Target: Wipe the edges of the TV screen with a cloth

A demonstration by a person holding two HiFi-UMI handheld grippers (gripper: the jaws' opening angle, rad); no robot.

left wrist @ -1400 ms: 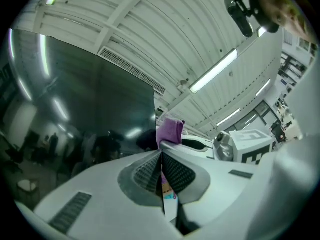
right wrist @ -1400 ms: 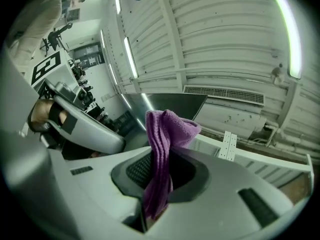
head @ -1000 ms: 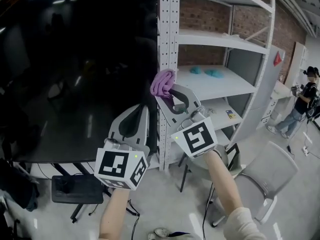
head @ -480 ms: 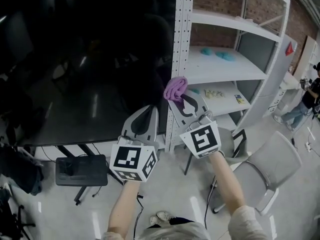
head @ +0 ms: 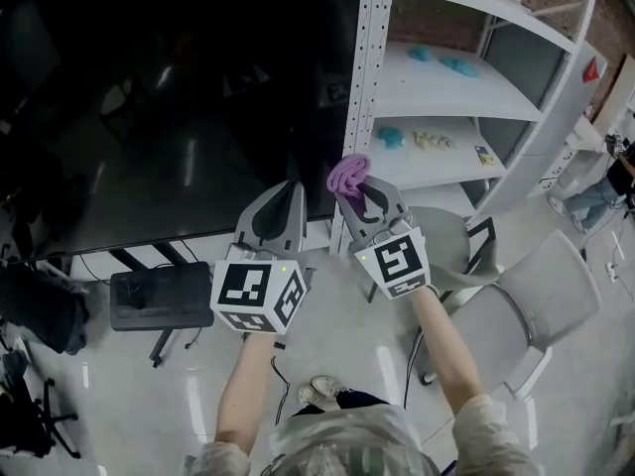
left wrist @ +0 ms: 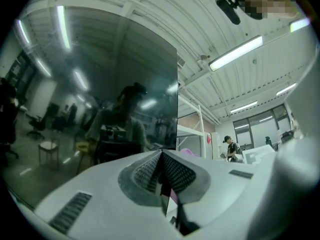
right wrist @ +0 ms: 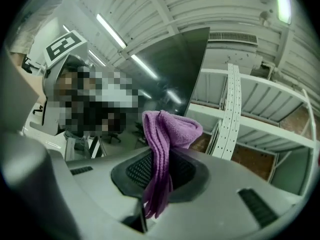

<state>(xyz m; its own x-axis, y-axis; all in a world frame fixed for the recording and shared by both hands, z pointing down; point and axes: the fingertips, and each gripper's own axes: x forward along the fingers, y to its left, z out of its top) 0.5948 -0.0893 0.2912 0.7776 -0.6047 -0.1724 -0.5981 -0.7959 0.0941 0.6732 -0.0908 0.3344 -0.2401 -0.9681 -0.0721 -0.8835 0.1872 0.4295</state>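
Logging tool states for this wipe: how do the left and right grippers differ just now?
The right gripper is shut on a purple cloth; the left gripper is shut on nothing, fingers together. In the head view the right gripper's tip lies at the TV's right edge, the left gripper's over the screen's lower corner. Both point up towards the TV.

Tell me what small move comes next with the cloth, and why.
Probably ease the right hand-held gripper forward so its clamped purple terry cloth meets the big black TV screen's right edge; the cloth sits beside that edge, contact unclear.
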